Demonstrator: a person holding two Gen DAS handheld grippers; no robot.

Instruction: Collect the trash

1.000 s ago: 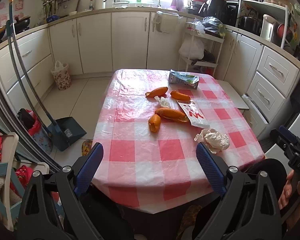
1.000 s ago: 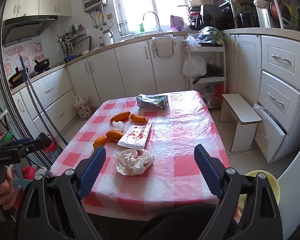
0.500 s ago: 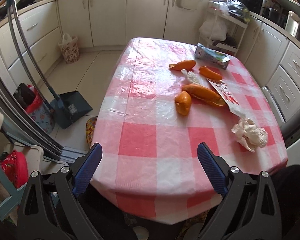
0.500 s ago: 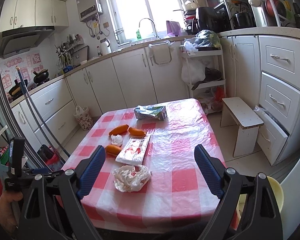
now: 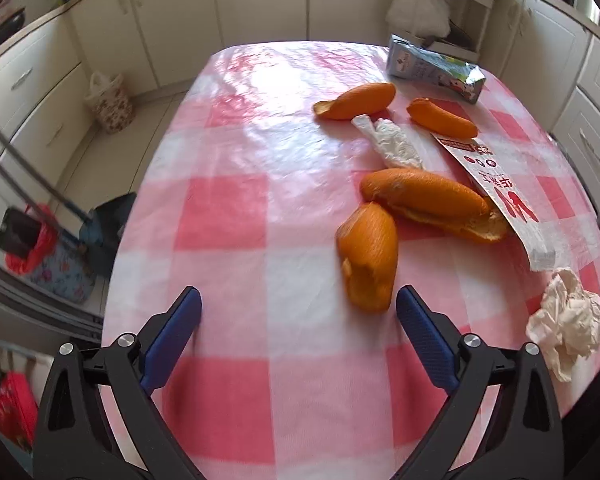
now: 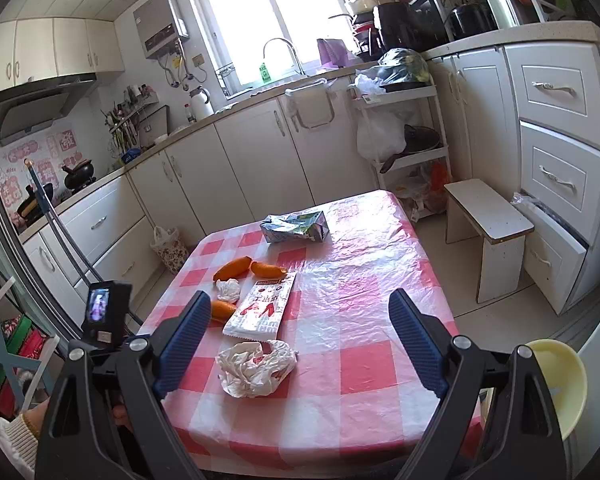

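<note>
The left gripper (image 5: 299,307) hangs low over the near part of the table (image 5: 260,208), which wears a pink and white checked plastic cloth; its 2 blue-padded jaws are spread wide with nothing between them, only bare cloth. Just ahead of its right-hand pad, nearly touching the tip, lies the nearest orange peel (image 5: 367,255), a curled piece set on end toward the tongs. Beyond that, ahead and to the right, sits a longer orange peel (image 5: 428,199) whose far end tucks under a white and red wrapper (image 5: 496,196). Farther ahead is a small twisted white tissue (image 5: 388,143), with 2 more peels past it, 1 on the left (image 5: 356,101) and 1 on the right (image 5: 442,118). At the far edge of the table, well ahead and to the right, lies a flattened milk carton (image 5: 434,68). Off to the right of the right-hand pad, near the table's edge, rests a crumpled paper wad (image 5: 566,318). The right gripper (image 6: 300,342) also stands wide open and holds nothing, looking across the table from the near edge. The same crumpled paper wad (image 6: 256,368) sits between its 2 pads in that view, slightly nearer the left one and touching neither. The wrapper (image 6: 262,308) lies directly ahead of the wad, the carton (image 6: 296,226) far ahead. To the left of these tongs, the other tool's camera back with its lit screen (image 6: 100,306) shows, and lower down a hand (image 6: 32,420) with a knit cuff.
</note>
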